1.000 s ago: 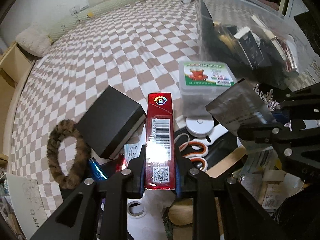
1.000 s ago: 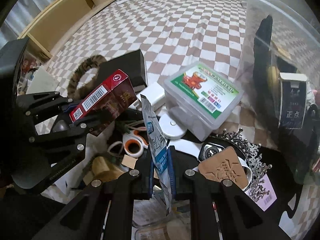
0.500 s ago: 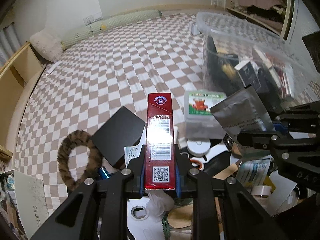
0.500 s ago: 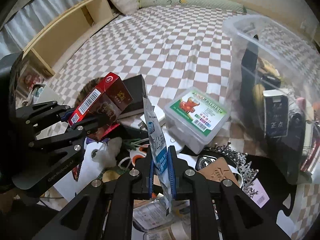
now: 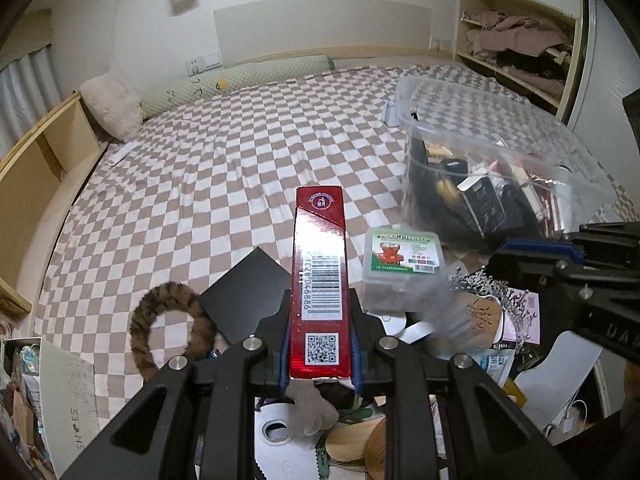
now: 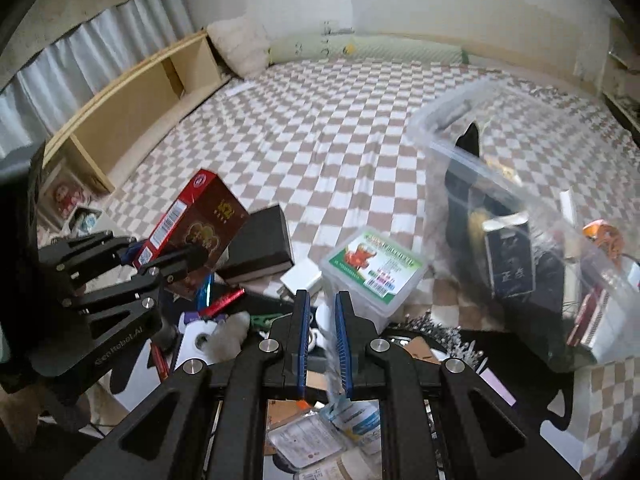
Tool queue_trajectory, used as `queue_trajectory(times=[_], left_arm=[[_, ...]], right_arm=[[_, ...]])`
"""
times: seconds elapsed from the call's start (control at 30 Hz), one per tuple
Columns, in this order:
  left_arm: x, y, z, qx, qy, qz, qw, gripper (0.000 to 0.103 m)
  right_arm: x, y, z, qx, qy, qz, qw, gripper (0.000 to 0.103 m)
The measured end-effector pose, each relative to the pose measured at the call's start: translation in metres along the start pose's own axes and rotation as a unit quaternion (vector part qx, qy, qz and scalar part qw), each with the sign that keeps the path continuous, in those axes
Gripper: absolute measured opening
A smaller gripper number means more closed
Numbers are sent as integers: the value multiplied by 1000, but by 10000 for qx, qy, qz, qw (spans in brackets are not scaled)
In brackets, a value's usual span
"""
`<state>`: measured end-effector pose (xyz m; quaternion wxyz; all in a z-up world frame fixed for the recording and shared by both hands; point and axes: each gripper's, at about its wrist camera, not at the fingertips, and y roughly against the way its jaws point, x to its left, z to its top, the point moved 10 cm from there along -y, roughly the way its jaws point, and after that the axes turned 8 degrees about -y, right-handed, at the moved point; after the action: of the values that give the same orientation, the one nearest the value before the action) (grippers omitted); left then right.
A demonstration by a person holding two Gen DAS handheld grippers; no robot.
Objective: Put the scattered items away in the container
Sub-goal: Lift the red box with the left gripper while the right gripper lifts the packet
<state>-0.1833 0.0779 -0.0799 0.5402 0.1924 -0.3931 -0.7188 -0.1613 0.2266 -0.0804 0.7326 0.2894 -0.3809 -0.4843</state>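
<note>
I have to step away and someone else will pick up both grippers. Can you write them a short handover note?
Left gripper: shut on the red carton, held above the clutter.
Right gripper: shut on a thin sachet, blurred in its view.
Clear bin: on the checked bedspread, front right, already holding several items.
Left to do: drop both items in the bin, then the green-label box, black box, furry ring and remaining clutter.

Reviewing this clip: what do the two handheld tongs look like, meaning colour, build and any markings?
Both are matte black, with angular linkage arms that have triangular cut-outs and silver round rivets at the joints. The left tongs and the right tongs have blue pads lining the inner faces of their fingers. Pale lettering is printed on the side of each body. No cables, sleeves or hands show.
</note>
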Motion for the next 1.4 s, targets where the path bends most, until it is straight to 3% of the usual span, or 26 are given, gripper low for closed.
queue_trajectory(times=[0.23, 0.63, 0.7, 0.73, 0.77, 0.97, 1.17, 1.4], left_arm=[[0, 8, 3, -95, 22, -89, 9999, 22], [-1, -2, -14, 210, 101, -261, 9994, 22], [-7, -9, -20, 334, 22, -312, 9990, 22], [-9, -12, -23, 394, -23, -324, 9987, 22], [-11, -16, -25, 450, -70, -329, 9984, 22], [-12, -36, -41, 747, -190, -333, 9965, 22], [-6, -62, -64, 1164, -193, -408, 9922, 22], [-6, -82, -86, 1496, -365, -493, 9868, 22]], right_arm=[[-4, 1, 0, -38, -34, -65, 10000, 14], [3, -31, -19, 511, -60, 236, 9984, 15], [3, -37, -21, 563, 44, 147, 9983, 27], [1, -41, -23, 588, 115, 66, 9982, 52], [-1, -43, -24, 601, 168, 2, 9981, 69], [-20, -65, -34, 981, 334, -145, 9945, 69], [-38, -86, -46, 1392, 293, -63, 9898, 69], [-37, -87, -73, 1746, 746, 79, 9818, 67]])
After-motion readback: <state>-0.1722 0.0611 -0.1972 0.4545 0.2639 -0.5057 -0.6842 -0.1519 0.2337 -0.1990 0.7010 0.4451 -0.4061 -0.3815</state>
